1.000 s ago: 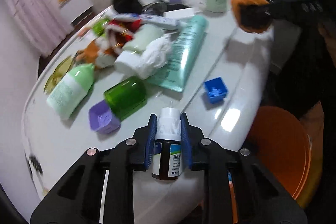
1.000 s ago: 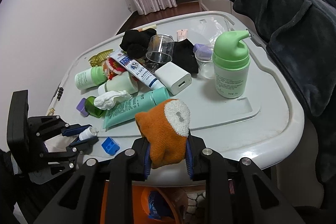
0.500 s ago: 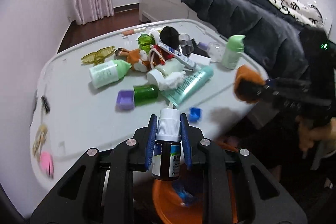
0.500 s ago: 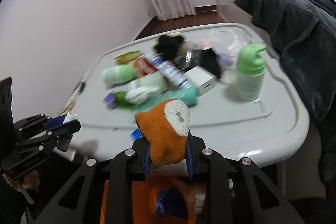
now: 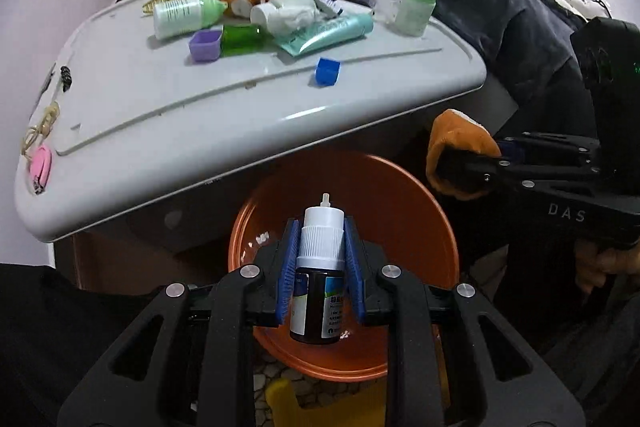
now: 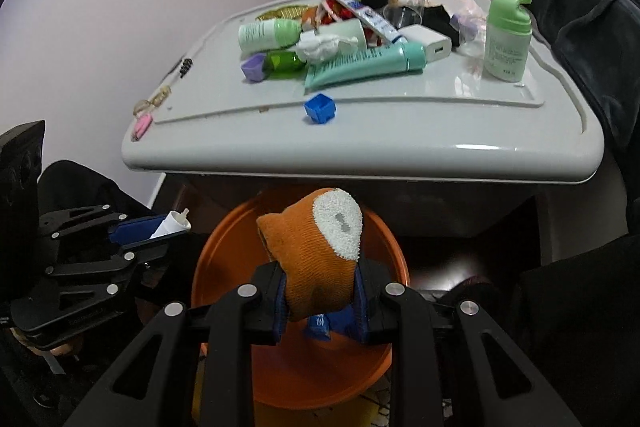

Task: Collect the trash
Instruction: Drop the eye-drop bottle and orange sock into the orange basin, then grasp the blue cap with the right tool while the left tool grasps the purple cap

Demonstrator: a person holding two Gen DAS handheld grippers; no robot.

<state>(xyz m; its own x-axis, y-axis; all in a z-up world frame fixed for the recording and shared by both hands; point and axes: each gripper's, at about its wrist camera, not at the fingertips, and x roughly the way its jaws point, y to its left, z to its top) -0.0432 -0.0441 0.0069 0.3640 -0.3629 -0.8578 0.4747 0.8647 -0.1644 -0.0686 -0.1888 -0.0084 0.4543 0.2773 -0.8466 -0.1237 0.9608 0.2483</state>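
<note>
My left gripper [image 5: 320, 259] is shut on a small brown dropper bottle [image 5: 320, 279] with a white cap and holds it over the orange bin [image 5: 420, 211] under the table edge. My right gripper [image 6: 320, 291] is shut on an orange sock [image 6: 316, 251] with a white patch, also over the orange bin [image 6: 216, 267]. The sock [image 5: 452, 143] and right gripper show at the right of the left wrist view. The left gripper with the bottle [image 6: 172, 225] shows at the left of the right wrist view.
The white table [image 5: 200, 115] holds a teal tube [image 5: 328, 33], green bottles [image 5: 184, 15], a pump bottle [image 6: 506, 39], a crumpled tissue [image 6: 324, 47], blue cup [image 6: 320, 109], purple cup [image 5: 205, 45] and a pink item [image 5: 40, 163]. A dark coat [image 5: 480, 7] lies to the right.
Both grippers have drawn back from the table and dropped below its edge, coming over the orange bin. Each keeps hold of its object.
</note>
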